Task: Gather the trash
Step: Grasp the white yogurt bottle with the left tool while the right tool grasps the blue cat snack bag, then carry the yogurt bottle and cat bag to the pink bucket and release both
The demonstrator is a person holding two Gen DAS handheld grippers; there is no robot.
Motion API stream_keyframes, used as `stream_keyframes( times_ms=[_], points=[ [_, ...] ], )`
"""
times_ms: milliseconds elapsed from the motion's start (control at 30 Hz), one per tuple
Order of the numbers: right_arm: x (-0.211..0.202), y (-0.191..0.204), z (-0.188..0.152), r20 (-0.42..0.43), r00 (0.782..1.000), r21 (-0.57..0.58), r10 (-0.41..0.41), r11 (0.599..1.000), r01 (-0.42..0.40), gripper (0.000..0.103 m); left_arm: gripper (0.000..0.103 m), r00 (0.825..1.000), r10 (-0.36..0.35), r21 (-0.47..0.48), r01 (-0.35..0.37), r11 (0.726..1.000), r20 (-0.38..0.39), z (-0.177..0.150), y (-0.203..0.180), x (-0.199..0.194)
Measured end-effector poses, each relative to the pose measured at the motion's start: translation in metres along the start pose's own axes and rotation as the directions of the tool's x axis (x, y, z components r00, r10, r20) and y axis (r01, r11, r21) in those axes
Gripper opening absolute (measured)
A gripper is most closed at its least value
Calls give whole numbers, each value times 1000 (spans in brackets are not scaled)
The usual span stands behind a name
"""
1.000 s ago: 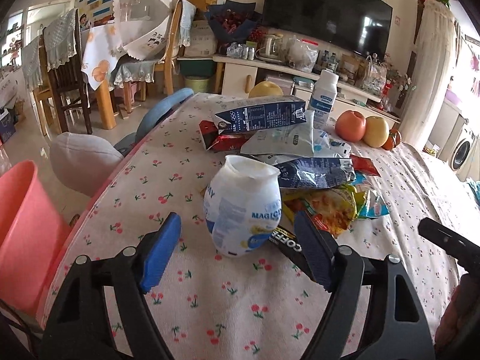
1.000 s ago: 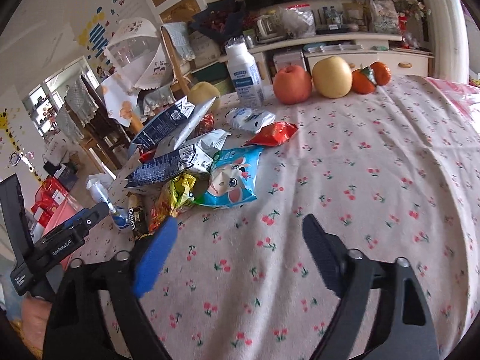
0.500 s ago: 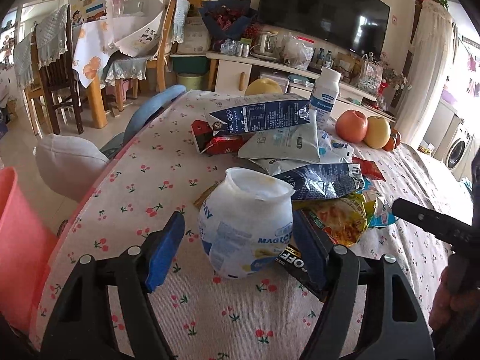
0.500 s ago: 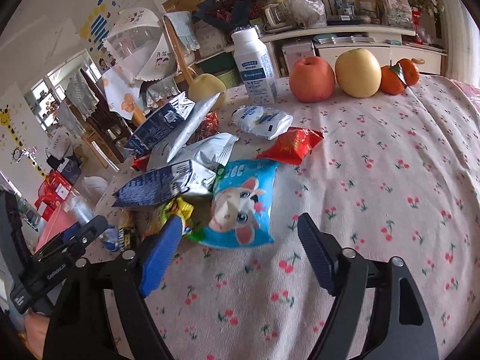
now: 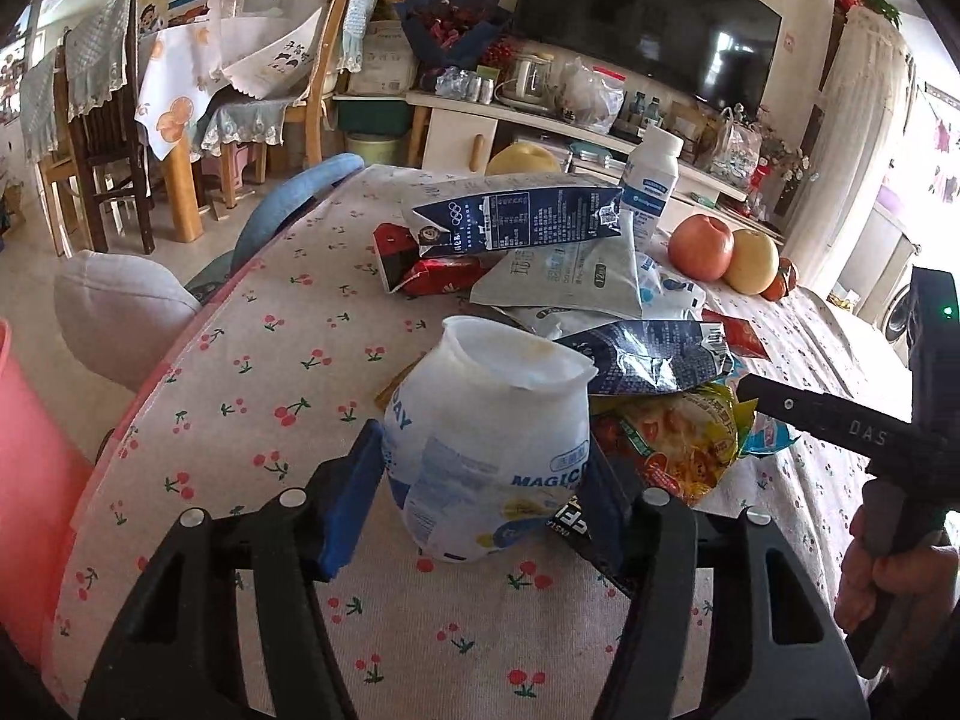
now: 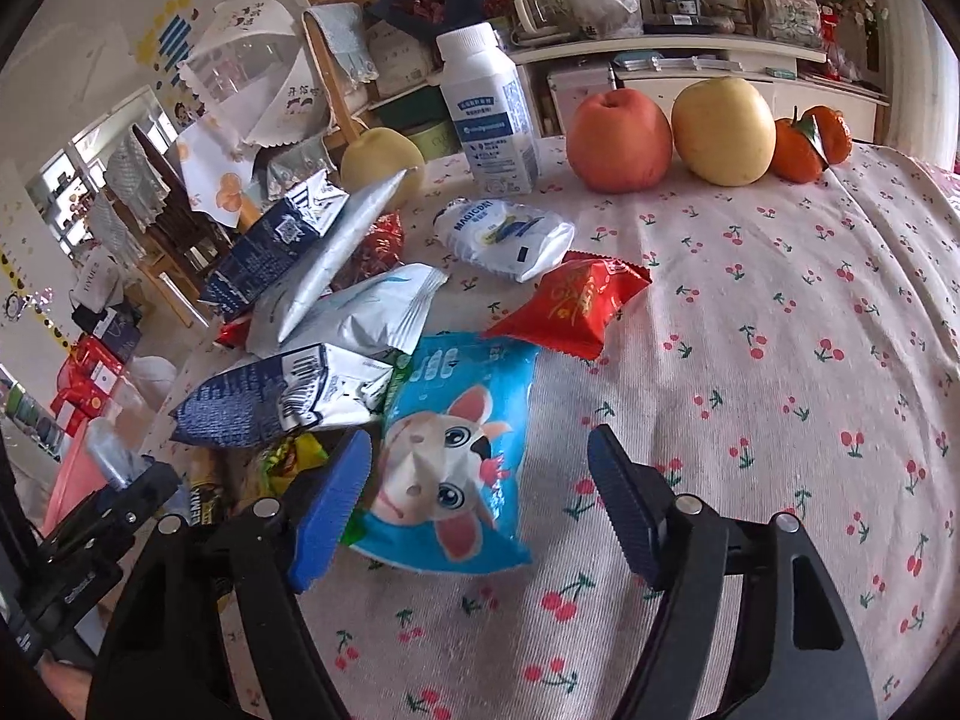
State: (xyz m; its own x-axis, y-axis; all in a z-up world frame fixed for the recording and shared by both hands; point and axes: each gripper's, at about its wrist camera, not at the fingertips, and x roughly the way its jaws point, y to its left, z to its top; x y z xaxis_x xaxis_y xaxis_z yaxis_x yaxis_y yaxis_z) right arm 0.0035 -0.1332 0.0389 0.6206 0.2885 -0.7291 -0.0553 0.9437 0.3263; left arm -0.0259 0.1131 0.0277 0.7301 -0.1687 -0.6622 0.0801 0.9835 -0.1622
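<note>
On the left wrist view, my left gripper (image 5: 486, 492) has just been closing around the white yogurt pot (image 5: 489, 438), which is standing upright near the left edge of the cherry-print tablecloth (image 5: 270, 372); both pads are looking pressed on its sides.

On the right wrist view, my right gripper (image 6: 480, 498) is hanging with jaws apart and just narrowed, the blue cartoon snack bag (image 6: 456, 450) lying between them untouched, beside the wrapper pile (image 6: 324, 330).
</note>
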Motion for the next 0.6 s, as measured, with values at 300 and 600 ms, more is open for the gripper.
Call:
stream_keyframes(
  times_ms=[300,600],
  points=[
    [7,3,0,-14,999,-33,-33,999,33,75,62,1000,-17,1,17,1000,9,-3,-1,-6],
    [5,15,-4,-17,999,-107,-38,994,36,42,62,999,-35,-5,35,999,21,-7,-2,-17]
  ],
)
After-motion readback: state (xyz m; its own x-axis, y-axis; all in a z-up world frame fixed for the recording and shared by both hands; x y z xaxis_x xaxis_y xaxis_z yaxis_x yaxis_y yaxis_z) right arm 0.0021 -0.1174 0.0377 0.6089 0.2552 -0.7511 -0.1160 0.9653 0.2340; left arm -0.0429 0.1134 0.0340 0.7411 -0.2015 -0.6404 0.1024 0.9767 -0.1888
